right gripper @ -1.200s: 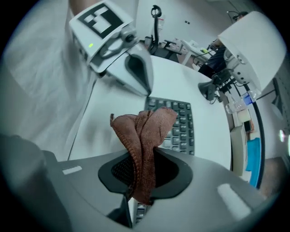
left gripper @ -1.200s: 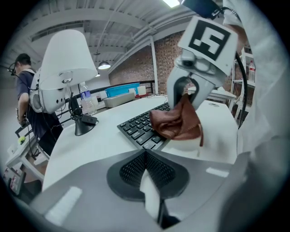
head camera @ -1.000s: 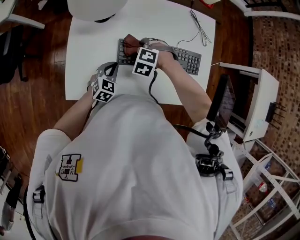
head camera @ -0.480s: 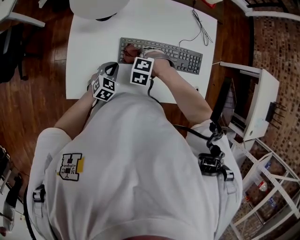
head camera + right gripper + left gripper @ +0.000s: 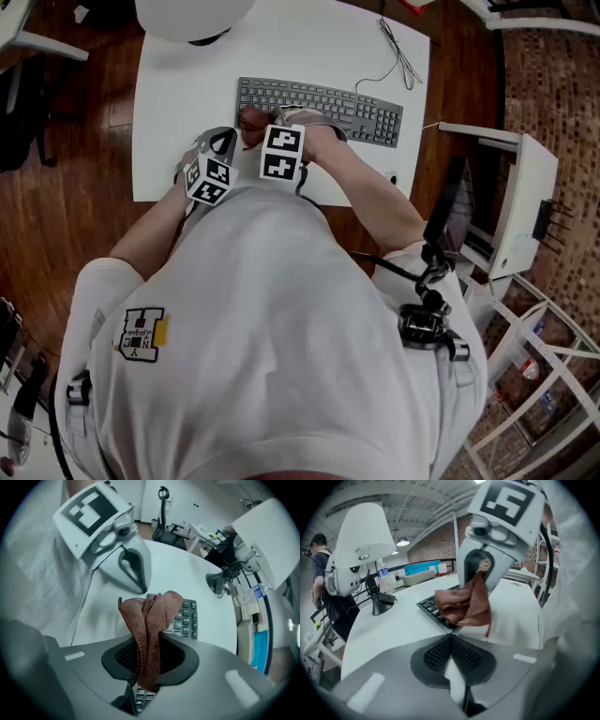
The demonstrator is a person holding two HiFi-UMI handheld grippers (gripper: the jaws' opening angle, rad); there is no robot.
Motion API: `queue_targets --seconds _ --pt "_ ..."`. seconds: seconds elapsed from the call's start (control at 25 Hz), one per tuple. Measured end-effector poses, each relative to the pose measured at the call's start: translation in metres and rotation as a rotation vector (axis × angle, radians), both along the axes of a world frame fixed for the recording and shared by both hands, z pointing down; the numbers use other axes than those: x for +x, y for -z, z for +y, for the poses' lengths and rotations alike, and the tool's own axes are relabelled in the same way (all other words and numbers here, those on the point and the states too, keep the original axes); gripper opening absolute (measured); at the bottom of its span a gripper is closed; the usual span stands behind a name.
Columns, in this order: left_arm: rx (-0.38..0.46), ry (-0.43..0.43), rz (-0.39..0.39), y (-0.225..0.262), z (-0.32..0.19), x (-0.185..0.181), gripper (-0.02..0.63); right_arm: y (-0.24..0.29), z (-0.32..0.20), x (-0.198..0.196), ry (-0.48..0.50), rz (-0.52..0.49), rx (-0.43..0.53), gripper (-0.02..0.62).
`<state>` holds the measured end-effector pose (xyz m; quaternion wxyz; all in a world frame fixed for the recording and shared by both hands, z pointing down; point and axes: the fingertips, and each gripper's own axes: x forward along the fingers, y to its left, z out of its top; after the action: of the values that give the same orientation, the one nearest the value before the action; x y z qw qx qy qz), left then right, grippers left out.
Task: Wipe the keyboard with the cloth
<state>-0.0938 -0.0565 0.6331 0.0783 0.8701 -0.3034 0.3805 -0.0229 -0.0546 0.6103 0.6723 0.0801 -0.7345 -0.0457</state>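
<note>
A dark grey keyboard (image 5: 323, 106) lies across the white table (image 5: 178, 94). My right gripper (image 5: 257, 127) points steeply down at the keyboard's near left corner, shut on a bunched reddish-brown cloth (image 5: 251, 120). In the right gripper view the cloth (image 5: 151, 613) stands up between the pads, with keys (image 5: 187, 617) behind it. My left gripper (image 5: 217, 142) hovers over the table just left of it, its jaws closed with nothing between them. From the left gripper (image 5: 451, 641) view, the cloth (image 5: 465, 604) hangs from the right gripper (image 5: 487, 566) onto the keyboard (image 5: 430, 606) edge.
A white lamp shade (image 5: 192, 17) overhangs the table's far edge, and the keyboard's cable (image 5: 398, 52) runs off at the far right. A dark screen (image 5: 448, 202) and a white cart (image 5: 520, 202) stand right of the table. A person (image 5: 318, 569) stands beyond the lamp (image 5: 365, 536).
My right gripper has drawn the cloth from the keyboard's left keys toward me, to its near edge, uncovering the left end. The left gripper has stayed put.
</note>
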Motion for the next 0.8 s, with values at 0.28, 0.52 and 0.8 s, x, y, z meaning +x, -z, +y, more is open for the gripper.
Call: queue_targets --seconds 0.28,0.52,0.8 --pt "-0.010 -0.001 0.028 0.009 0.002 -0.003 0.000 0.024 -0.106 -0.019 -0.108 -0.042 0.186 0.084" --pt "-0.026 0.025 0.071 0.010 -0.001 -0.008 0.000 0.005 -0.092 -0.025 -0.074 0.020 0.122 0.084" --pt "-0.039 0.062 0.068 0.009 0.005 -0.020 0.000 0.001 -0.031 -0.034 0.024 0.038 0.068 0.084"
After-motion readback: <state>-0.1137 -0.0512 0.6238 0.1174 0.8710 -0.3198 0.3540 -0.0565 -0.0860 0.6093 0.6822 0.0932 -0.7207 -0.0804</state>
